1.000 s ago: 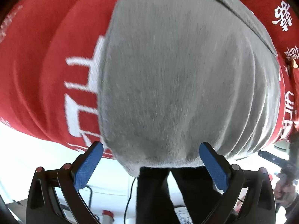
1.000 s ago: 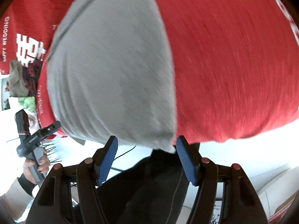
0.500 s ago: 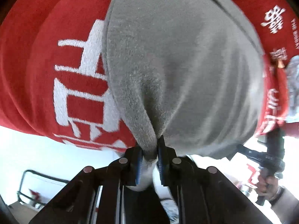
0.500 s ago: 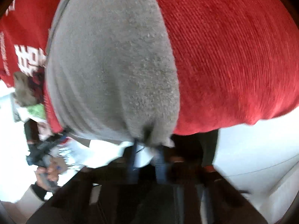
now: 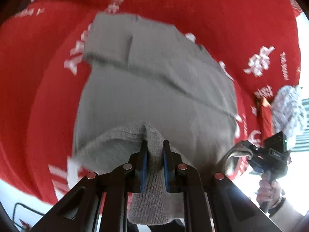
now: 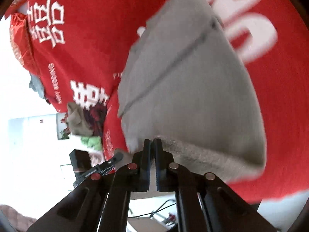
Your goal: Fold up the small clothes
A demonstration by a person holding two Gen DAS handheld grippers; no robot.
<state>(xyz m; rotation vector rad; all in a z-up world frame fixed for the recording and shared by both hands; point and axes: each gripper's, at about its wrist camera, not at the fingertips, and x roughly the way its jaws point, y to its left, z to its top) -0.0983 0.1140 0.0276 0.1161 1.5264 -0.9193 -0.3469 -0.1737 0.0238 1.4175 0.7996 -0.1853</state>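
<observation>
Grey knit garment (image 5: 154, 100) hem is now pinched in both claws: a second ago they stood apart, now our left claw (image 5: 155, 150) and right claw (image 6: 153, 148) are clamped on its near corners. Beyond, it lies on the red cloth (image 5: 222, 15); fold-over looks next.

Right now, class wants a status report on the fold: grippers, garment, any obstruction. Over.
Left gripper shut on grey garment hem. Right gripper shut on same hem, near corner. Garment lifting off red cloth. Nothing obstructing.
</observation>
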